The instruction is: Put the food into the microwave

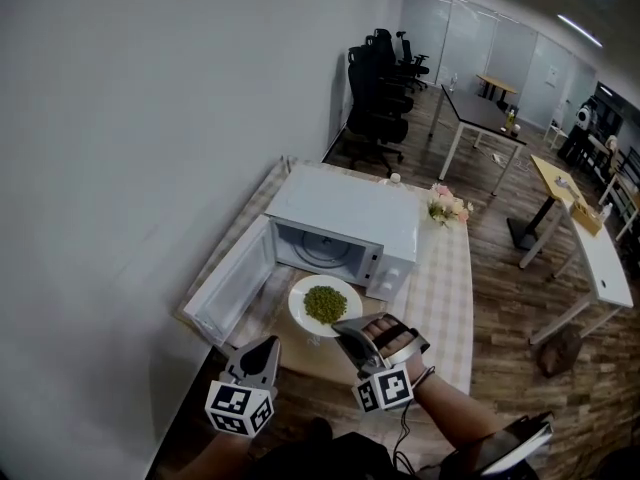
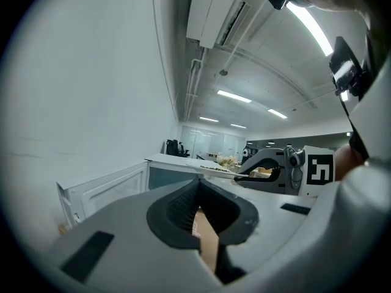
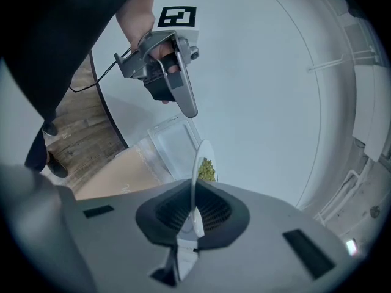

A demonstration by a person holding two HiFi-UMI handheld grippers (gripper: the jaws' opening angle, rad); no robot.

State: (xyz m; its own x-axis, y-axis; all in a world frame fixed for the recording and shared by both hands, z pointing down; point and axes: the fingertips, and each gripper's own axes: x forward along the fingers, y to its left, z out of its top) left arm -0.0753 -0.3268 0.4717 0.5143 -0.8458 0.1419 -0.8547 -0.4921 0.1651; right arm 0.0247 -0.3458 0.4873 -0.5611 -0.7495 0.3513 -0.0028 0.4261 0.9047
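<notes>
The microwave [image 1: 350, 213] door [image 1: 232, 286] stands open; the right tool [image 1: 345, 328] grips the plate [image 1: 300, 313] of green food [image 1: 325, 304] by its rim just outside the cavity, insertion outstanding; the left tool [image 1: 263, 351] is closed on nothing.

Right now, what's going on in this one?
A person holds a gripper in each hand. The right gripper is shut on the rim of a white plate of green food, just in front of the microwave, whose door stands open. The left gripper is shut and empty. The plate is not inside yet.
</notes>
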